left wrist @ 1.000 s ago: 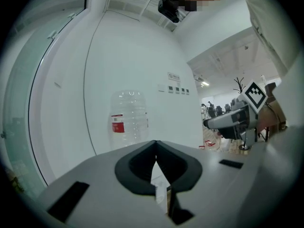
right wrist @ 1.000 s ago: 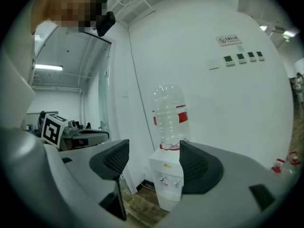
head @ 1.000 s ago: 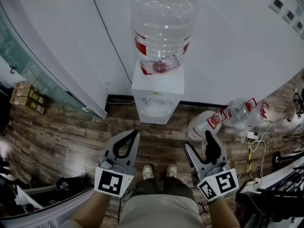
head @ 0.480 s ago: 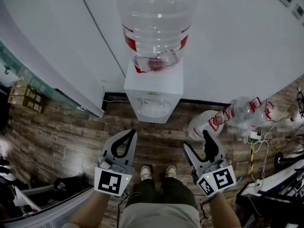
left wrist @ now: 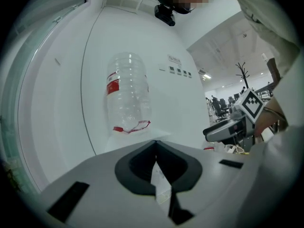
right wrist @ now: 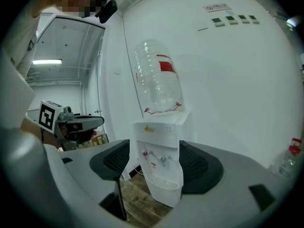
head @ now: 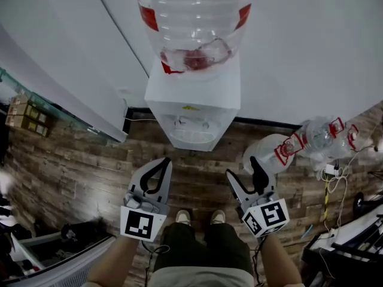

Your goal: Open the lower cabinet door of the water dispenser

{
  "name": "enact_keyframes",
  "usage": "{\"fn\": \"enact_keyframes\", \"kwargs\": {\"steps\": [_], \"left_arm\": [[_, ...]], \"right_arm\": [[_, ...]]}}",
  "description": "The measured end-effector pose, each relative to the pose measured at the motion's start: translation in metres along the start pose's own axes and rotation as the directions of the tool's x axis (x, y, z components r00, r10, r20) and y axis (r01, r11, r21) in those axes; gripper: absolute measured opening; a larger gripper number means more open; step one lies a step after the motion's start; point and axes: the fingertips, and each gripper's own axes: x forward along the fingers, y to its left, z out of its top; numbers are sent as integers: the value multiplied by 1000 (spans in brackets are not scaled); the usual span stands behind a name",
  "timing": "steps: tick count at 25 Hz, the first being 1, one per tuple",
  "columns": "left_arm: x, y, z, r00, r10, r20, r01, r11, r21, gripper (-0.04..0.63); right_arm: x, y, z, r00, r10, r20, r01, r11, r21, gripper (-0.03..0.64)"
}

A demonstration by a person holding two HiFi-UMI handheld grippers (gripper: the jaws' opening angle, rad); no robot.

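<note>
Step in hand, judged: approach. The white floor-standing water dispenser (head: 192,106) carrying a clear plastic bottle (head: 194,23) stands against the wall (head: 311,52), ahead of both grippers and well apart from them. Its lower cabinet door is hidden from above. Best to come in low, square to the front, and find the door's edge before closing.

Left hand-held gripper (head: 167,159): jaws together, nothing between.

Right hand-held gripper (head: 243,167): jaws wide apart, empty, touching nothing.

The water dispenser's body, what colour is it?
White; the water dispenser shows best in the right gripper view.
</note>
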Motion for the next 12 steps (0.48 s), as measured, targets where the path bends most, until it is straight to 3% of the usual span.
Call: {"fn": "enact_keyframes", "kwargs": {"steps": [12], "left_arm": [[53, 1, -145, 1000, -5, 1, 5, 1000, -29, 5]], "right_arm": [[75, -60, -153, 998, 2, -65, -3, 1000, -1, 313]]}}
